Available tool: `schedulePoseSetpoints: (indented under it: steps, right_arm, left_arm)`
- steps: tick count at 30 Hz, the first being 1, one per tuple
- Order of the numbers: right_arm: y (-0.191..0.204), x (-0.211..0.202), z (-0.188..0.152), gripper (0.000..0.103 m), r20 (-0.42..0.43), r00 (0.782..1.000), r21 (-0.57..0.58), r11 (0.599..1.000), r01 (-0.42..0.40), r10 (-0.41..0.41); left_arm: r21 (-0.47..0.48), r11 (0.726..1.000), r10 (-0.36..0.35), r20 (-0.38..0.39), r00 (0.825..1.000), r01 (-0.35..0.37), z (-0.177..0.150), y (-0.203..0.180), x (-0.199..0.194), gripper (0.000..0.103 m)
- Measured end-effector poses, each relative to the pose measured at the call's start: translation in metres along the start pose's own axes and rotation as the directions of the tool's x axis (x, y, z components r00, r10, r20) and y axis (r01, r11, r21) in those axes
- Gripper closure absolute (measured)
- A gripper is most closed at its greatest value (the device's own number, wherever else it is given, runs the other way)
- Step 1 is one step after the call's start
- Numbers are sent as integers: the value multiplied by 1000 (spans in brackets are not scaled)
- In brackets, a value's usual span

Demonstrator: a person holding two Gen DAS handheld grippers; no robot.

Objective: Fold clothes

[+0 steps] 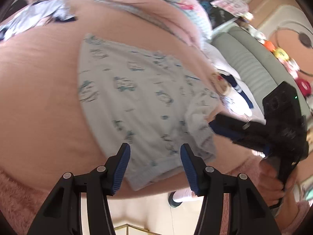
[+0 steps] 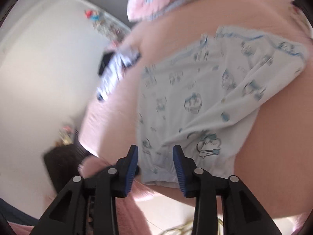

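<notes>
A pale blue cotton garment printed with small teal cartoon figures [image 1: 137, 101] lay partly folded on the peach-pink bed sheet [image 1: 39, 82]. The left hand-held gripper [image 1: 154, 168] hovered over its near edge, jaws apart and empty; the right hand-held gripper [image 2: 155, 168] likewise gaped, gripping nothing.

Printed garment [image 1: 137, 98] flat on bed [image 1: 39, 78], crumpled garment [image 1: 35, 17] behind it, blanket [image 1: 156, 5] beyond
</notes>
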State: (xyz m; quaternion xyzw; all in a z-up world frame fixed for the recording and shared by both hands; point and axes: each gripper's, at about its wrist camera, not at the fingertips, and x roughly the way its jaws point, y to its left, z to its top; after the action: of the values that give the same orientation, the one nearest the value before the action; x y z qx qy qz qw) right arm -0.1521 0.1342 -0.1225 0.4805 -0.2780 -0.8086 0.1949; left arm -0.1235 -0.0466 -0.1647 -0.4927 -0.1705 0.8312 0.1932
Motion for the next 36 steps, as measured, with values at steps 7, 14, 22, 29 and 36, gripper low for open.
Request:
schedulePoseSetpoints:
  steps: [7,14,22,29,36]
  right_arm:
    - [-52,-17,-19,66,15,977,114,971,208,-211]
    - [-51,-3,-24,66,8,968,75,965,251,-252]
    - [-43,-4,-19,66,17,958,52,957,284,-285]
    - [-29,3,-17,66,2,937,-35,936,350,-351]
    - [21,40,-11,66,-15,944,-238,918,318,-331]
  left_arm:
    - [106,994,-20,-123,992,33,20,-36,42,53]
    - [145,985,-64,-179,982,91,29,-49,57,71]
    - [179,979,-55,-234,971,99,38,-58,74,94]
    - [75,992,-96,-105,990,104,43,-33,27,97]
    - [-126,991,-36,3,999,36,13,17,-16,97]
